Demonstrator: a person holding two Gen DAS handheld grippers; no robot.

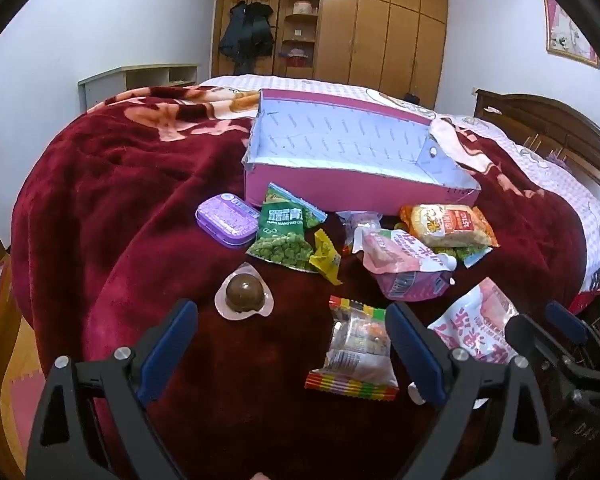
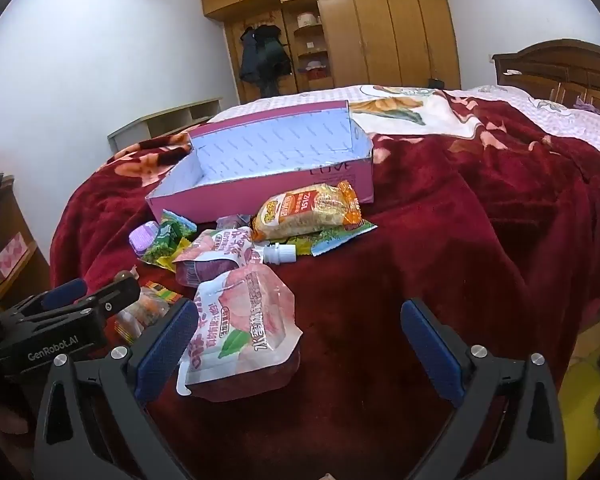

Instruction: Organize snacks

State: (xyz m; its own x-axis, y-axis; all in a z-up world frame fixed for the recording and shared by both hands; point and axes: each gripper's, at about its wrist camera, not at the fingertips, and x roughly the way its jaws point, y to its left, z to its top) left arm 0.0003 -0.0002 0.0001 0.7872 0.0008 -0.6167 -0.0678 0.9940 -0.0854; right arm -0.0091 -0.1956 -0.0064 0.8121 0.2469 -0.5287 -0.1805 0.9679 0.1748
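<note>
While both grippers are hovering with jaws spread wide and empty, left gripper [image 1: 292, 344] and right gripper [image 2: 300, 340], the snacks [image 1: 352, 344] are lying on the blanket [image 1: 112, 184] before the pink box [image 1: 340, 184].

An open box [image 1: 352, 184] is set on the blanket [image 1: 120, 208] of the bed, with the snacks spread just before it. At the left a flat tin [image 1: 227, 220] is placed beside a pea packet [image 1: 286, 232], and a small sachet [image 1: 326, 256] is leaned on that packet's right edge. Before these, a domed sweet in its cup [image 1: 244, 290] is seen. To the right a noodle packet [image 1: 448, 224] is laid over other packets, with two spouted pouches [image 1: 404, 268] [image 1: 476, 324] before it. A striped-edged packet [image 1: 356, 348] is found nearest, between sweet and pouch.
</note>
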